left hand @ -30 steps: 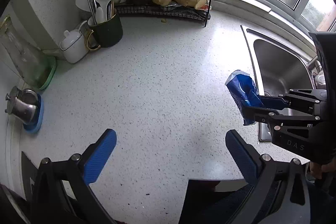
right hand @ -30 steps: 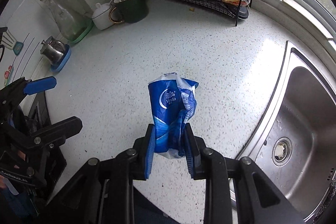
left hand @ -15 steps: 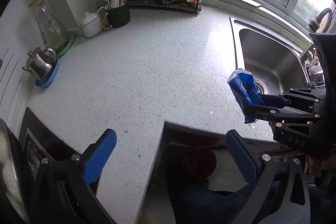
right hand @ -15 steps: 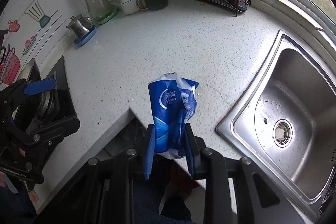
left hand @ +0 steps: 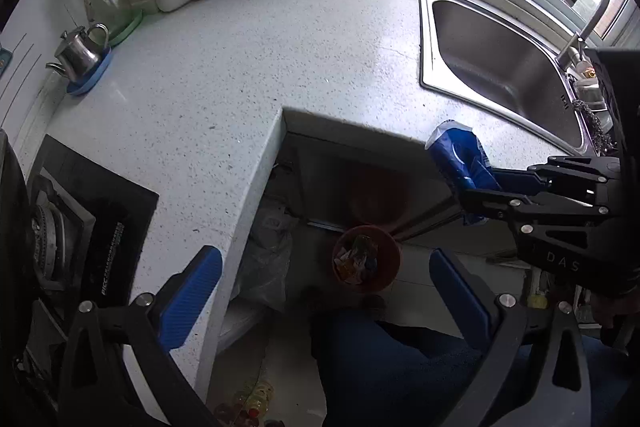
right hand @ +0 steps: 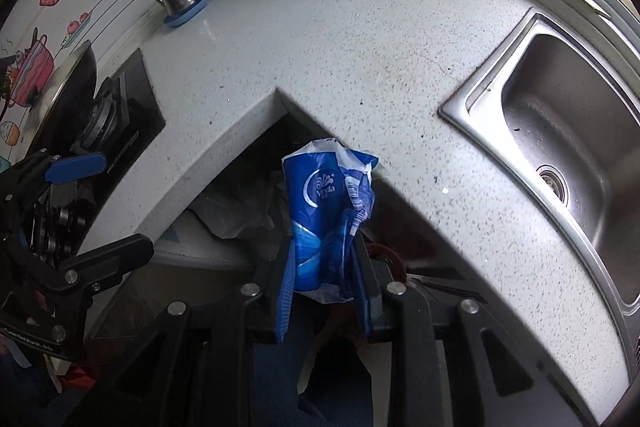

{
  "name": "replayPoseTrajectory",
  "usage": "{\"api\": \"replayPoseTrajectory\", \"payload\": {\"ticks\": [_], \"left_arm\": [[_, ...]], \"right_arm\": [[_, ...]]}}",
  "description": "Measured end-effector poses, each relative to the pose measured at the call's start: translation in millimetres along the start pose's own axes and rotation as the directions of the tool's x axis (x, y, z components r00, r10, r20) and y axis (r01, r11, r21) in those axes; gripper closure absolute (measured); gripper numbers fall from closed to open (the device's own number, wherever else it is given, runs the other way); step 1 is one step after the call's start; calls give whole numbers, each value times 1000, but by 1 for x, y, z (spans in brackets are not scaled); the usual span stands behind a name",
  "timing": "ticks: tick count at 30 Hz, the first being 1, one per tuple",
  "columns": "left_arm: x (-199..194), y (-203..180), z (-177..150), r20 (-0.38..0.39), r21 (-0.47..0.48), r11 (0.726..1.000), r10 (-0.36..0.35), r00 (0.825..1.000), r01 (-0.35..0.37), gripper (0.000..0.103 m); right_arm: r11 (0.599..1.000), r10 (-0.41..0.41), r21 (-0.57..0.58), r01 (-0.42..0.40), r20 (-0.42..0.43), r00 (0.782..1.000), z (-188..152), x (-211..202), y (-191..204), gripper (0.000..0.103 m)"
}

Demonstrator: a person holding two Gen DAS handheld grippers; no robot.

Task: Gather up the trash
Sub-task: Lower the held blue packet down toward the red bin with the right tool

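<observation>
Right tool (right hand: pixel 324 291) is clamped on the crumpled blue wrapper (right hand: pixel 328 215), and both tools have pulled back from over the counter (left hand: pixel 224 67) within the last second: earlier views showed only speckled stone beneath them, whereas now the counter's inner corner, the cabinet front and the floor lie below. That puts the wrapper off the counter edge, hanging in the air above the floor gap, near the sink (left hand: pixel 500 55) side. Left tool (left hand: pixel 320 279) is spread wide with nothing between its 2 blue pads. Seen between those pads, 1 red bin (left hand: pixel 366 259) stands on the floor, already holding colourful scraps. Judging by this, the carry is nearly done; what remains is bringing the wrapper over the bin's mouth and letting go. Being light and crumpled, it might drift or cling to a pad on release.
</observation>
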State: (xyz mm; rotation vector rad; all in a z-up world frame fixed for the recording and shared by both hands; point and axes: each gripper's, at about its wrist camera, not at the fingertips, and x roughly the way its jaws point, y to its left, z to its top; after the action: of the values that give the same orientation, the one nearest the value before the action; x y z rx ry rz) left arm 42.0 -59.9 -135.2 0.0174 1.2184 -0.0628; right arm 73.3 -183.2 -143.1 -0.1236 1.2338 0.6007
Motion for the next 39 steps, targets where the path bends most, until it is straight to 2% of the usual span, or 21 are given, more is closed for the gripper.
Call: {"api": "replayPoseTrajectory", "payload": {"ticks": [8, 14, 18, 24, 31, 39], "left_arm": [[33, -5, -18, -105, 48, 998, -38, 994, 43, 0], [70, -9, -42, -166, 87, 994, -50, 985, 65, 0], [109, -15, -59, -223, 98, 992, -60, 973, 84, 0], [166, -35, -68, -235, 137, 987, -47, 971, 81, 0], [234, -46, -81, -254, 120, 990, -40, 966, 73, 0], [325, -38, -97, -295, 80, 996, -19, 955, 45, 0]], "right_arm": [[997, 8, 73, -3, -75, 997, -28, 22, 8, 79], [989, 17, 146, 5, -146, 989, -53, 58, 1, 79], [983, 8, 182, 25, -178, 984, -68, 86, -8, 79], [980, 16, 196, 23, -196, 980, -80, 133, -17, 79], [975, -12, 213, 59, -216, 976, -89, 193, -32, 79], [977, -3, 203, 60, -273, 962, -107, 289, -52, 79]]}}
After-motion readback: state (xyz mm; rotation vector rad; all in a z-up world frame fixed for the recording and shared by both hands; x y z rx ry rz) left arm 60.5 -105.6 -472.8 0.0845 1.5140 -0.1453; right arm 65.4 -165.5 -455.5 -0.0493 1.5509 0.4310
